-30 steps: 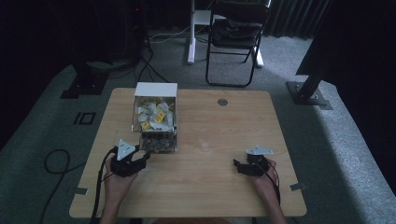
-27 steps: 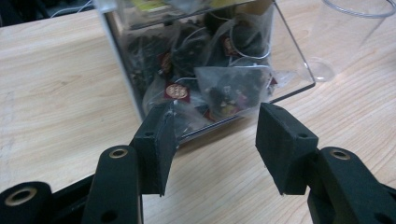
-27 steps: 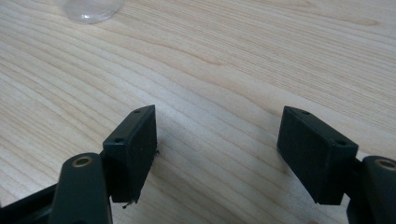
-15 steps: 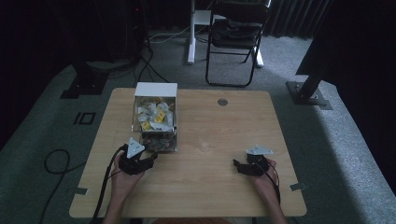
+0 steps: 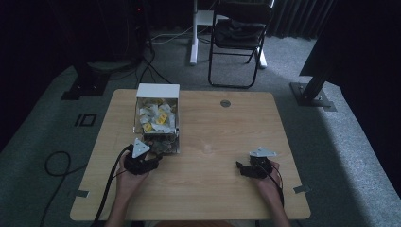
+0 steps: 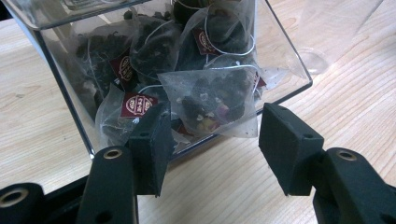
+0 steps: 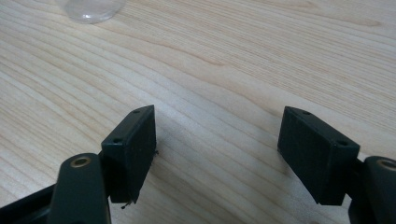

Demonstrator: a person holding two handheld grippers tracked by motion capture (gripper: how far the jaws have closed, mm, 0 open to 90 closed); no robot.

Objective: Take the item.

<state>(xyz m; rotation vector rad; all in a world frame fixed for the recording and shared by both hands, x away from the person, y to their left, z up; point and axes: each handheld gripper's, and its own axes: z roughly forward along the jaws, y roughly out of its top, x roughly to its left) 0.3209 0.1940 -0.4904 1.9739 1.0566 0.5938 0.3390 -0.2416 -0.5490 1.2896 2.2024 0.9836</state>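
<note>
Moved forward against the clear box [image 5: 157, 124] since 1 s ago, left gripper [image 6: 212, 135] jaws spread around the front tea bag [image 6: 212, 105], needing closure next; right gripper [image 5: 247, 169] released, idle on table [image 5: 213, 189].

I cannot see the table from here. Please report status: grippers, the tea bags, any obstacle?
Left gripper open at clear box, front tea bag between jaws, not gripped. Right gripper open over bare table. No obstacle seen.
</note>
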